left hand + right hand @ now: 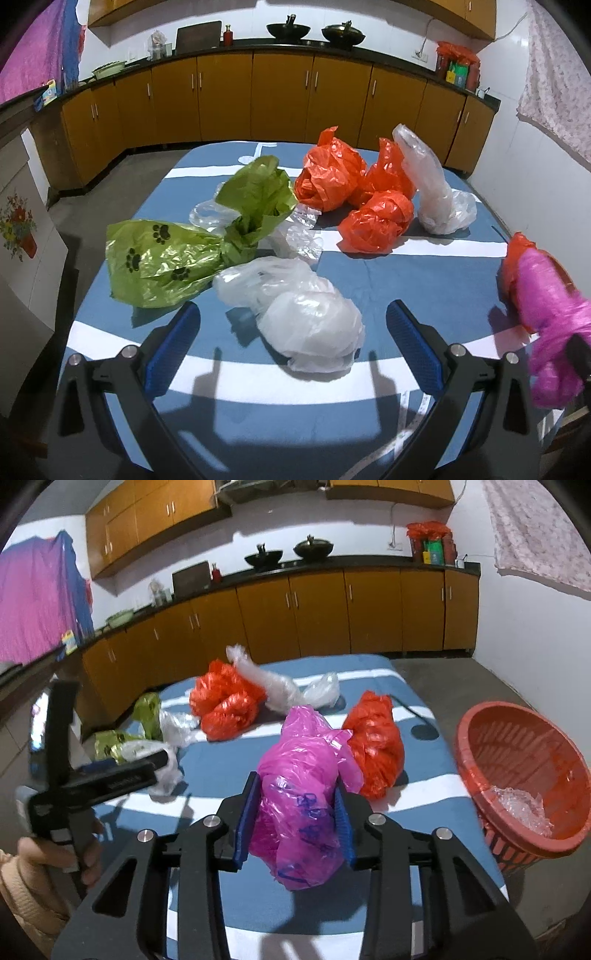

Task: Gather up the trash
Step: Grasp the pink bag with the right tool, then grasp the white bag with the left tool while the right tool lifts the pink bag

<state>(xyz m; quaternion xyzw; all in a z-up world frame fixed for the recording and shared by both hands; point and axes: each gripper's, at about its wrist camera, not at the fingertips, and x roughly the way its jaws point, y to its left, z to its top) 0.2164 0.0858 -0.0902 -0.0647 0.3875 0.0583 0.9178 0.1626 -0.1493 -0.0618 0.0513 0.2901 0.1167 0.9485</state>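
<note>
My right gripper (295,786) is shut on a crumpled pink plastic bag (299,794), held over the blue striped table (373,668); the pink bag also shows in the left wrist view (546,306). My left gripper (293,314) is open, its blue pads on either side of a white plastic bag (303,314) lying on the table, not touching it. Other trash lies beyond: green paw-print bags (166,258), orange bags (328,177), clear bags (432,195). An orange bag (375,746) lies just right of the pink one.
A red basket (524,775) with clear plastic in it stands on the floor off the table's right edge. Brown kitchen cabinets (280,96) run along the back wall. My left gripper (92,771) shows at the left in the right wrist view.
</note>
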